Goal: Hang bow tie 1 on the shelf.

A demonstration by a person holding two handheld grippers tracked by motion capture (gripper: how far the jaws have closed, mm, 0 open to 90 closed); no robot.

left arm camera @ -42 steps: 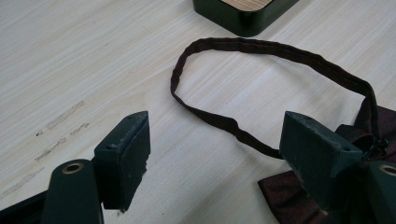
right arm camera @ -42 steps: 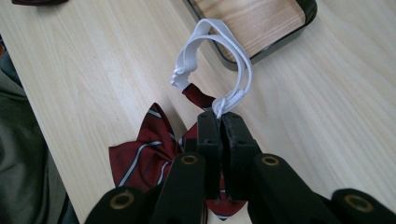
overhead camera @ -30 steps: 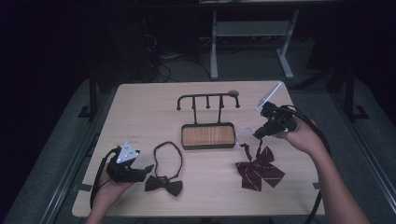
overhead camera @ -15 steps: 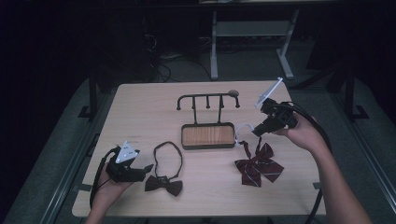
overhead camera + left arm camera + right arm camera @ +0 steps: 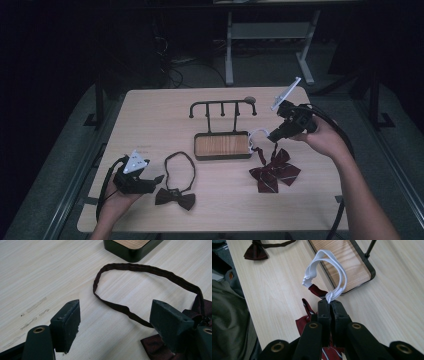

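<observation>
Entry, near to far. In the lower left of the high view we hold the left gripper [image 5: 159,178], its jaws standing wide apart and grasping nothing; its own view has the dark strap [image 5: 140,267] of the plain bow tie [image 5: 174,198] lying looped on the table [image 5: 150,115] between the two pads, untouched. The plain bow tie rests flat near the lower centre of the high view, just right of that gripper. Right of centre lies the striped bow tie [image 5: 274,171], maroon with pale lines, its knot and wings on the table, its white elastic loop [image 5: 325,268] lifted up and to the left. We judge this tie light, soft and limp: the fabric will sag and swing, so the elastic loop is the sound place to hold, near its knot, and it should stretch a little without harm. The right gripper [image 5: 270,138] is clenched tight on that white loop, pinching it at the knotted end, as its own view shows. Beyond, at mid-frame, stands the rack [image 5: 223,106], a wood-topped tray base with a bar of hooks above; the loop hangs beside the base's right end, below the hooks.
</observation>
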